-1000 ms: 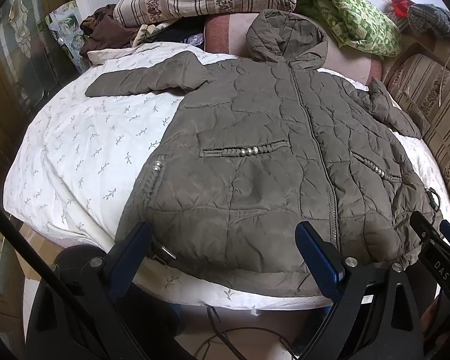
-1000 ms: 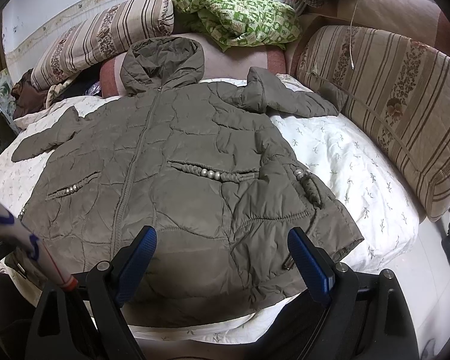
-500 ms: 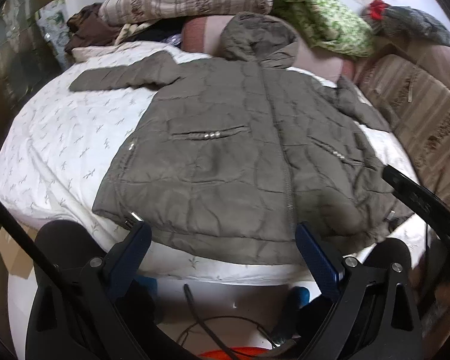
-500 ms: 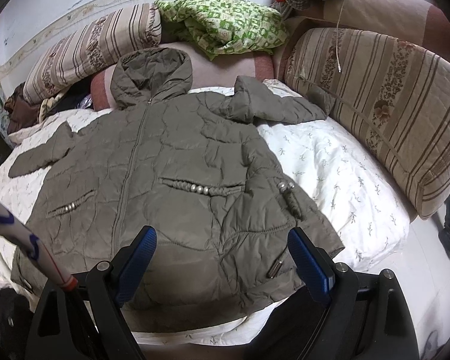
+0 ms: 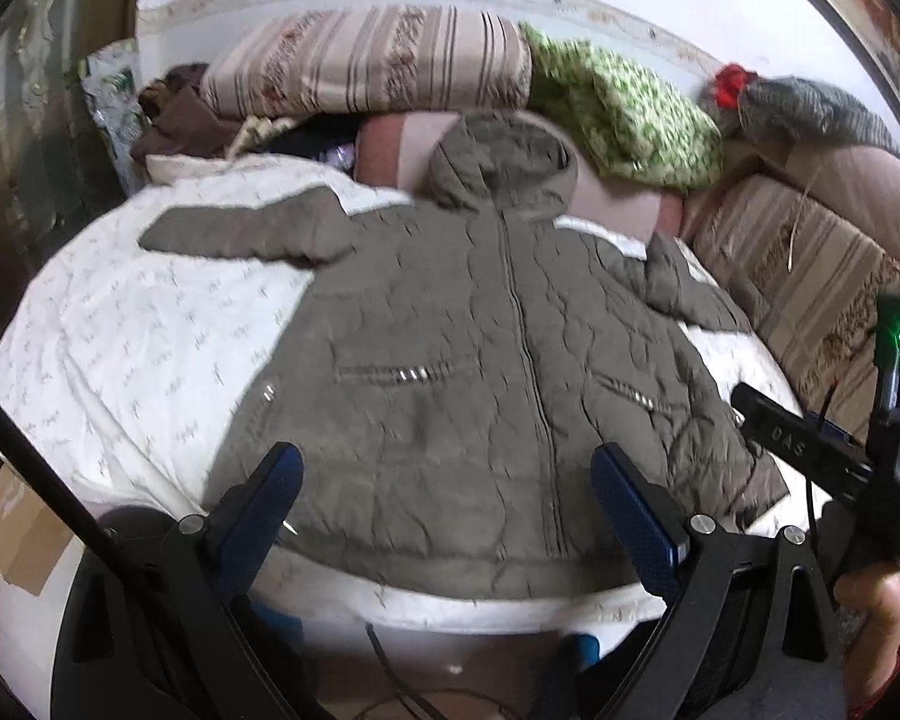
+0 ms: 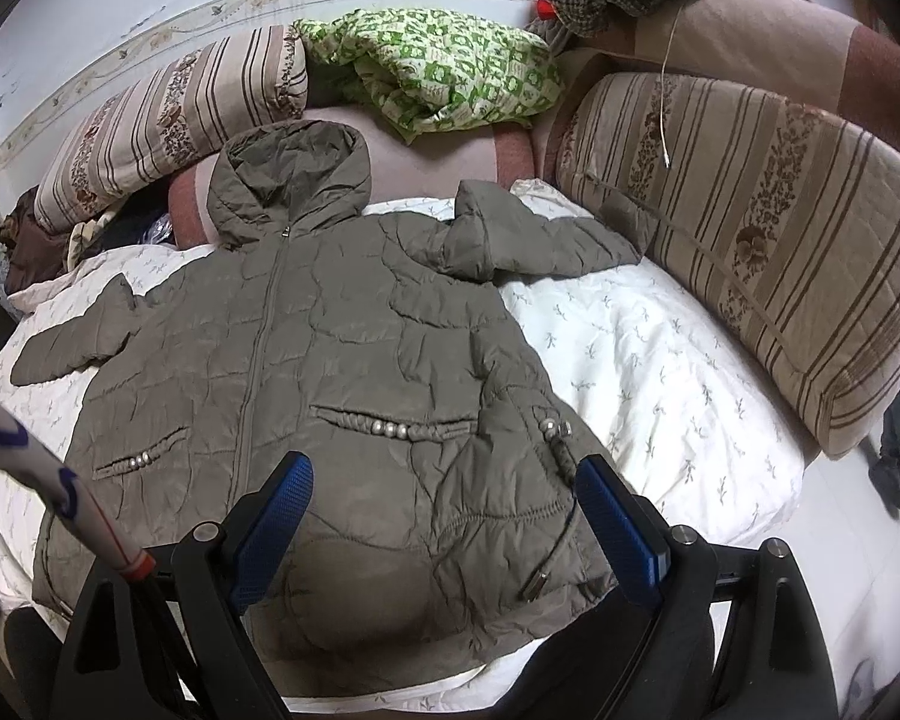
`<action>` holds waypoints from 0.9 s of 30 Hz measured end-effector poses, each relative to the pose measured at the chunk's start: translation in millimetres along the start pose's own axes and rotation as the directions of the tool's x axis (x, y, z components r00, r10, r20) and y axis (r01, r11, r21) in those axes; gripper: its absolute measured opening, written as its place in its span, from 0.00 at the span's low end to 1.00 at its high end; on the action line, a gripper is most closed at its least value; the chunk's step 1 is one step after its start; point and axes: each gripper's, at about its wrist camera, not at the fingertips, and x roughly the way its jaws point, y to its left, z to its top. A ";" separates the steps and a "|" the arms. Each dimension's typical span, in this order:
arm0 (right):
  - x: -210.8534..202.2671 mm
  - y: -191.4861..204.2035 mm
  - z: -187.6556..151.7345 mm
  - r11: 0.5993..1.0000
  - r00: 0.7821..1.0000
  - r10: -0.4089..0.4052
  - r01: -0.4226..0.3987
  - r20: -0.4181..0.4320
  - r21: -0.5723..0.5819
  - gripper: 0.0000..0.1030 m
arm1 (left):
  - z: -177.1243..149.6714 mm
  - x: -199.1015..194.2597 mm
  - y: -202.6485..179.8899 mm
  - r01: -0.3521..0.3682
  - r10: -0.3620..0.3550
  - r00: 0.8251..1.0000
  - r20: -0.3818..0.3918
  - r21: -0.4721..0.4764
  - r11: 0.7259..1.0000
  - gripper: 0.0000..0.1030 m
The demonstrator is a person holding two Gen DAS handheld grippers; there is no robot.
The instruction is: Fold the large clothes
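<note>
**Tools hover wide apart, jacket untouched**

The left tool [image 5: 444, 501] and right tool [image 6: 444, 510] both hang with fingers spread, holding nothing, above the near hem of the olive hooded puffer jacket [image 6: 330, 372]. It lies flat, zipped, on the bed's white sheet [image 6: 648, 348], sleeves outstretched. Slippery padded fabric may slide free of a shallow pinch, or the sheet gets caught along with it.

The left gripper [image 5: 447, 495] has been drawn back and raised from the jacket [image 5: 480, 372], so that the hem, formerly under its fingers, is now seen ahead of them with the bed edge [image 5: 480, 606] exposed at 6 o'clock. The right gripper [image 6: 444, 510] has likewise been pulled back slightly. In the left wrist view, the other gripper's body has come into sight at 3 o'clock.
</note>
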 end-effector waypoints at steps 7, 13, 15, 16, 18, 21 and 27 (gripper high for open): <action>-28.0 14.9 16.9 0.998 0.998 0.006 -0.002 0.060 -0.056 0.92 | 26.9 -18.0 31.4 -0.153 0.151 0.987 0.064 0.034 0.988 0.93; -41.5 35.0 27.9 0.995 0.994 0.053 -0.045 0.092 -0.086 0.92 | 49.6 -47.3 62.1 -0.309 0.304 0.939 0.159 0.005 0.951 0.93; -41.2 42.0 30.4 0.993 0.993 0.074 -0.066 0.091 -0.094 0.92 | 53.3 -57.4 70.5 -0.337 0.335 0.925 0.176 -0.021 0.941 0.93; -40.5 44.5 31.1 0.992 0.993 0.084 -0.075 0.088 -0.100 0.92 | 55.4 -62.2 74.9 -0.353 0.354 0.918 0.181 -0.039 0.935 0.93; -37.8 49.5 32.8 0.989 0.991 0.102 -0.093 0.082 -0.112 0.92 | 58.2 -68.1 81.3 -0.371 0.376 0.909 0.182 -0.062 0.927 0.93; -33.4 50.9 32.0 0.988 0.990 0.113 -0.103 0.082 -0.112 0.93 | 61.7 -67.5 86.3 -0.383 0.390 0.905 0.169 -0.071 0.921 0.93; -9.0 50.5 34.5 0.991 0.995 0.092 -0.087 0.043 -0.106 0.93 | 71.8 -41.2 86.6 -0.417 0.419 0.900 0.122 -0.049 0.908 0.94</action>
